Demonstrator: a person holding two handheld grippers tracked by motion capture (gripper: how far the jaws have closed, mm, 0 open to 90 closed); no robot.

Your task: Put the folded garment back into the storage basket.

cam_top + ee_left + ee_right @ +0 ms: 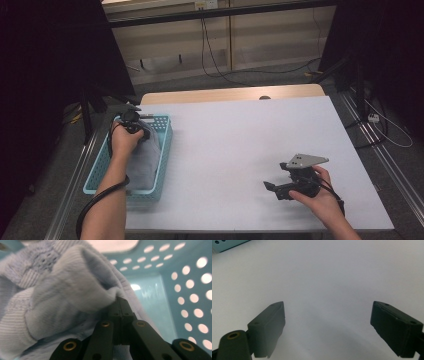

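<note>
The pale grey-blue knitted garment (145, 157) lies lengthwise, near to far, in the teal basket (165, 150) at the table's left, its far end pinched in the left gripper (134, 125); the right gripper (280, 187) rests well right, jaws apart and empty.

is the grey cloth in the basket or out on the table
In. The grey cloth lies bunched inside the teal basket, with the left gripper pinching a fold.

A pale grey counter (240, 150) fills the middle of the frame; a turquoise perforated basket (165, 150) sits on it at the left edge.
</note>
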